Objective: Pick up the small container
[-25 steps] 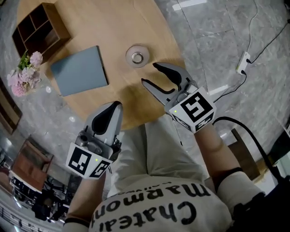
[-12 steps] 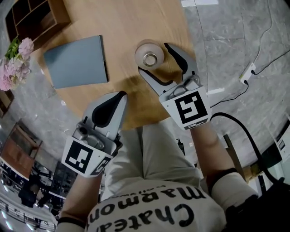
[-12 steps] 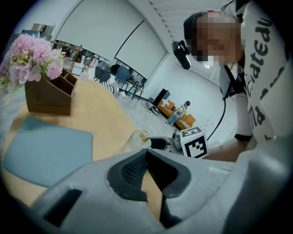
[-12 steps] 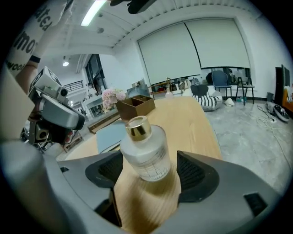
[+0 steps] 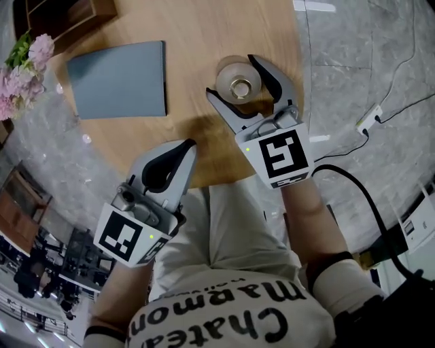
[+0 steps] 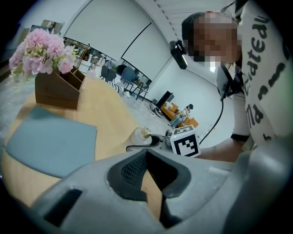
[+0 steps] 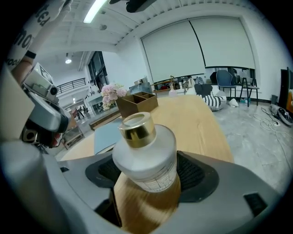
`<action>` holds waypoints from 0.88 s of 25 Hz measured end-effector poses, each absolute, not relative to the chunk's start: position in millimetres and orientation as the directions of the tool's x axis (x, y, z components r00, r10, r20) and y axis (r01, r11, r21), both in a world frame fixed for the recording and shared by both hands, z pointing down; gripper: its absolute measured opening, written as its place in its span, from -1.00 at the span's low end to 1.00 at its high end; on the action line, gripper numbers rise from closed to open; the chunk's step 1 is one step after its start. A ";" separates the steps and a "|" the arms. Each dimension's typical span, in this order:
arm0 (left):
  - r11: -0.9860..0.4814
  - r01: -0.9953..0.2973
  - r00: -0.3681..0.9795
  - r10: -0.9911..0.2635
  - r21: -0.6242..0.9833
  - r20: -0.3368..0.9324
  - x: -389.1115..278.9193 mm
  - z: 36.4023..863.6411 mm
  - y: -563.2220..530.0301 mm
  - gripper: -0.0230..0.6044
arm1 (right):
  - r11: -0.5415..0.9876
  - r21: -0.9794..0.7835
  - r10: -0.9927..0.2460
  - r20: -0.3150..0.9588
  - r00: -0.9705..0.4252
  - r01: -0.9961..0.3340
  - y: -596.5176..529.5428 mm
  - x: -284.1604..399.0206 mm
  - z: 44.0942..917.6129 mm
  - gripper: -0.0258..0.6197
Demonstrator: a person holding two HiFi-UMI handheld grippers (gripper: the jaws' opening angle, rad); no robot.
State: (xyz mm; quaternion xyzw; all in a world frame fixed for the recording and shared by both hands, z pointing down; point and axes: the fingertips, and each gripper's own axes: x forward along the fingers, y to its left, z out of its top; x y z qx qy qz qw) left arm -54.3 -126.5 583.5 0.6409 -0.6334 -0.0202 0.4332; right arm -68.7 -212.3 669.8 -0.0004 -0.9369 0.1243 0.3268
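Observation:
The small container (image 5: 239, 87) is a frosted bottle with a gold cap, upright on the round wooden table (image 5: 190, 27) near its right edge. My right gripper (image 5: 231, 77) is open, and its jaws have just been opening. The bottle (image 7: 144, 155) stands between the two pads, low down and close to both; I see no firm press. My left gripper (image 5: 182, 148) is shut with nothing in it and hangs over the table's near edge, left of the bottle. From the left gripper view (image 6: 145, 153) the bottle (image 6: 139, 136) shows ahead, with the right gripper (image 6: 155, 142) around it.
A grey-blue flat pad (image 5: 119, 78) lies on the table left of the bottle. A wooden organizer (image 5: 68, 13) and pink flowers (image 5: 27, 68) stand at the far left. A power strip (image 5: 370, 119) and cables lie on the marble floor at the right. My lap is under the grippers.
My right gripper has gone forward and down to the bottle, its jaws have widened, and they now stand on either side of it. The left gripper has sunk slightly.

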 end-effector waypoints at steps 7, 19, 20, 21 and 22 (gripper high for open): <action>0.167 -0.753 0.239 -0.832 0.637 0.501 -49.6 578.9 -126.2 -0.88 | 0.979 -0.157 0.011 0.666 -0.746 -0.126 -214.0 -71.9 681.0 0.07; 0.198 -0.752 0.186 -0.852 0.628 0.490 -57.7 557.0 -115.9 -0.88 | 0.982 -0.142 0.010 0.706 -0.708 -0.128 -216.0 -72.0 685.1 0.07; 0.200 -0.755 0.177 -0.854 0.624 0.489 -59.6 553.4 -115.6 -0.88 | 0.983 -0.138 0.011 0.707 -0.707 -0.123 -216.1 -71.7 684.8 0.07; 0.203 -0.758 0.168 -0.857 0.620 0.487 -62.2 549.6 -115.2 -0.88 | 0.984 -0.134 0.012 0.708 -0.706 -0.117 -216.3 -71.6 684.4 0.07; 0.207 -0.761 0.158 -0.860 0.615 0.485 -65.0 545.6 -114.7 -0.88 | 0.985 -0.130 0.014 0.711 -0.703 -0.113 -216.4 -71.5 684.0 0.07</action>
